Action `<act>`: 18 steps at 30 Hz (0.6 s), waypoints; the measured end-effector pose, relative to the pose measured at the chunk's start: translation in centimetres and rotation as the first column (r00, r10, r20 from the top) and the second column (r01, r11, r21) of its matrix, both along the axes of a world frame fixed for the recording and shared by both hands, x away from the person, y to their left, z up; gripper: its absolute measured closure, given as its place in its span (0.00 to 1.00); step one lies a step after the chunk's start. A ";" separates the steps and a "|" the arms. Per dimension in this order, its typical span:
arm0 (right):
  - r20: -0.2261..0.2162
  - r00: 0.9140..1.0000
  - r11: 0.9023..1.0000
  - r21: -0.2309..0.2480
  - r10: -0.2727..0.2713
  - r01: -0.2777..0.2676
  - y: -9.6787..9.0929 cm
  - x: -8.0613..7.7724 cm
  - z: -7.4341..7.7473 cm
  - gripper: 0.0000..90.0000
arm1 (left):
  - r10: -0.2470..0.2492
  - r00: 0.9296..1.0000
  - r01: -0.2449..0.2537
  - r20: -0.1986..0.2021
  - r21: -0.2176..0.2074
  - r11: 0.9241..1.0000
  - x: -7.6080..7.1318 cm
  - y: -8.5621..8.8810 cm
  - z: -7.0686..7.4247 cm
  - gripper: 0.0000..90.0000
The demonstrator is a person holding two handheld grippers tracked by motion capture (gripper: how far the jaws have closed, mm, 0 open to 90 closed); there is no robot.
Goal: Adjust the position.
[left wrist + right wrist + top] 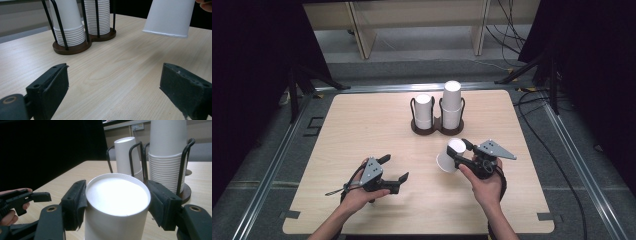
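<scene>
From the high view, the right tool (460, 152) is clamped on a paper cup (450, 156), held tipped above the counter (362, 125) in front of the cup rack (437, 126); the left tool (394, 169) hovers low, jaws apart and holding nothing. The left gripper view shows the cup (170, 17) hanging rim-down above the counter. In the right gripper view, the pads flank the cup (117, 205) near its closed base, probably its stiffest part; it looks light, thin-walled and easily crushed.
</scene>
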State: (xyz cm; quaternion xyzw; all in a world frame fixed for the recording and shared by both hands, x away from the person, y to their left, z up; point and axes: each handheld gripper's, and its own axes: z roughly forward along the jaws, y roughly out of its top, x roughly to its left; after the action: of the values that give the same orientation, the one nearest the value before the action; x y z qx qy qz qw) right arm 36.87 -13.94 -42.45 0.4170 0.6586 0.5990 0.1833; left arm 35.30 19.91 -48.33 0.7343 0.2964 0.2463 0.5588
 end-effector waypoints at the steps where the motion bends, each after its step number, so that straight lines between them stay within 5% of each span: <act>1: -0.013 1.000 0.999 0.034 -0.005 0.005 -0.3 0.0 -0.1 0.40 | 0.000 1.000 0.000 -0.006 0.008 1.000 0.0 0.0 0.1 0.09; 7: -0.093 0.996 0.990 0.144 0.001 0.012 -1.3 0.4 -0.5 0.40 | -0.030 1.000 0.030 -0.001 0.009 1.000 -0.1 -0.5 0.2 0.09; 11: -0.116 0.993 0.985 0.169 -0.003 0.023 -1.6 0.8 -1.0 0.40 | -0.040 0.999 0.041 0.018 -0.018 0.999 -0.2 -0.8 0.2 0.09; 12: -0.149 0.989 0.974 0.225 0.005 0.029 -1.9 1.0 -1.3 0.40 | -0.039 0.999 0.039 0.003 0.002 0.999 -0.4 -0.8 0.3 0.09; 18: -0.218 0.976 0.956 0.288 0.008 0.056 -2.6 1.4 -1.9 0.40 | -0.052 0.999 0.052 0.002 0.003 0.999 -0.6 -1.1 0.2 0.09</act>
State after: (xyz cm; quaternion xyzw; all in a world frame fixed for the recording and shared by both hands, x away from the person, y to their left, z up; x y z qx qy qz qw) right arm 38.30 -16.55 -44.32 0.5102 0.5738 0.6384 0.0542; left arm 34.66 18.78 -48.17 0.7423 0.2765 0.2329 0.5642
